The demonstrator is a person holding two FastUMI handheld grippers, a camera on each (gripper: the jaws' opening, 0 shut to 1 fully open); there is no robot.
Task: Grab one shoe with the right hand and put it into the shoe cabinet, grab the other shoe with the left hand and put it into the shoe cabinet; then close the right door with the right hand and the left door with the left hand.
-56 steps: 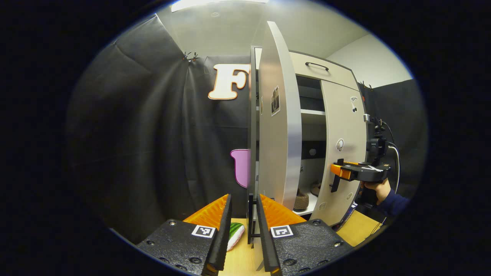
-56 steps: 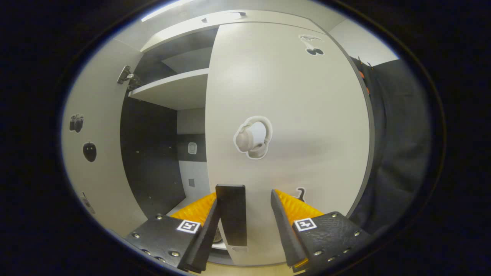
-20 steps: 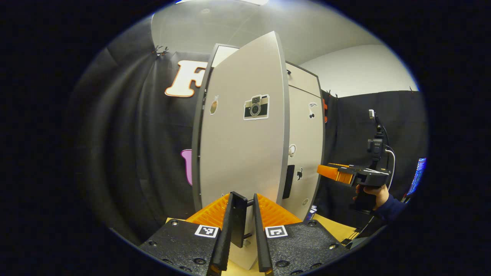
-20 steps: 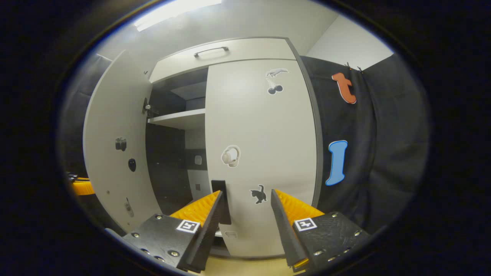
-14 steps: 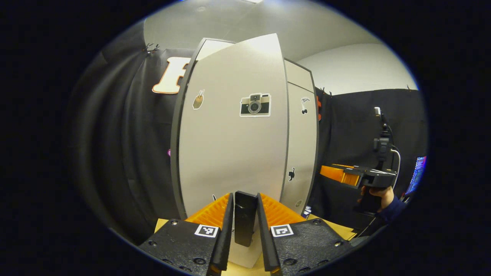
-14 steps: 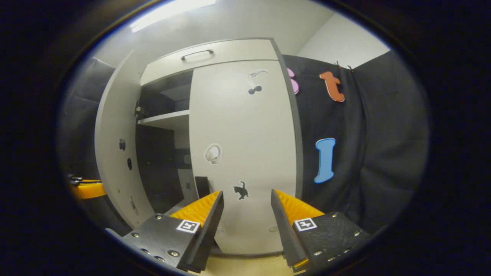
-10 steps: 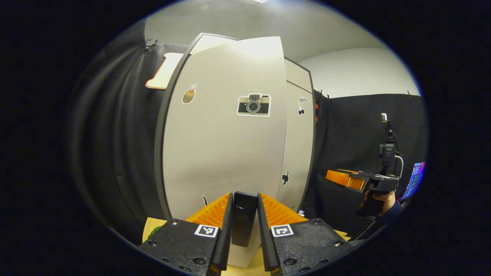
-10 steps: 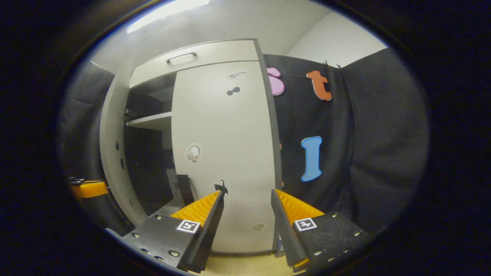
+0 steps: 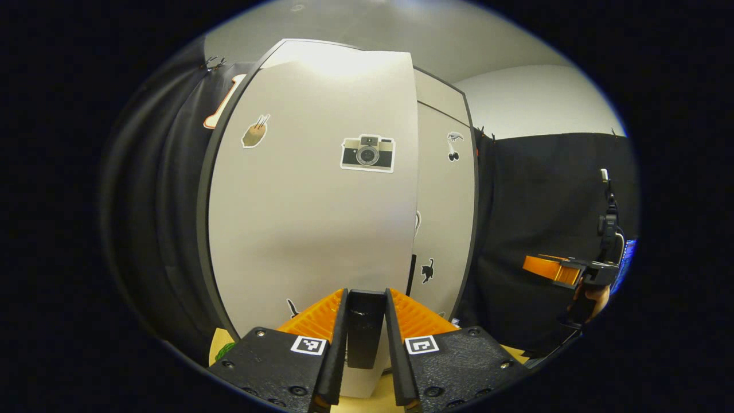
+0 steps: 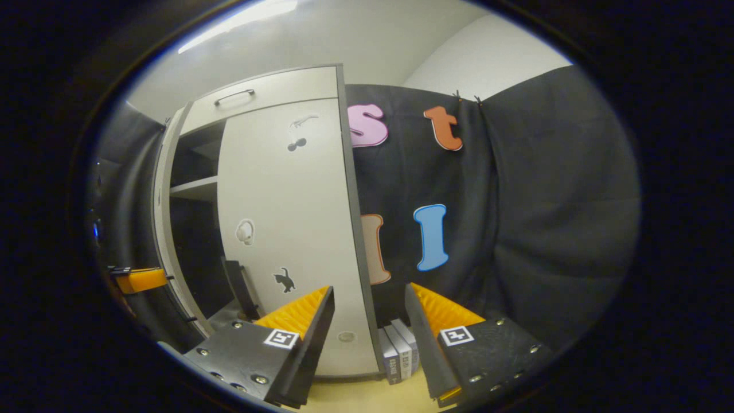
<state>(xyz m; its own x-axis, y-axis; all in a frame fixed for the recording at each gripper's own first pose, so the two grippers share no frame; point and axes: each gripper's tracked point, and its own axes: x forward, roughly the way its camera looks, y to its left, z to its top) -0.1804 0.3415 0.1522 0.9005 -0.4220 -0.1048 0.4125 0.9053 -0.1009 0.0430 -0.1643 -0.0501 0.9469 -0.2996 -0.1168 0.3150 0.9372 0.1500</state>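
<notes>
The pale shoe cabinet (image 10: pixel 269 92) stands with its right door (image 10: pixel 287 218) shut. In the left gripper view the left door (image 9: pixel 309 218), with a camera sticker, stands a little ajar in front of the right door (image 9: pixel 444 229). My left gripper (image 9: pixel 366 292) is shut on the left door's black handle (image 9: pixel 364 335). In the right gripper view a dark gap and a shelf show between the left door (image 10: pixel 163 229) and the right door. My right gripper (image 10: pixel 368 288) is open, holds nothing, and hangs back from the cabinet's right edge. The doors hide the cabinet's lower shelf.
Several grey books (image 10: pixel 398 353) stand on the wooden table (image 10: pixel 355 396) against the cabinet's right side. A green object (image 9: pixel 225 351) lies on the table left of the cabinet. A hand holds the right gripper (image 9: pixel 545 269) well right of the cabinet.
The left door has swung further toward shut with my left gripper on its handle. My right gripper has let go of the right door's handle and drawn back to the right.
</notes>
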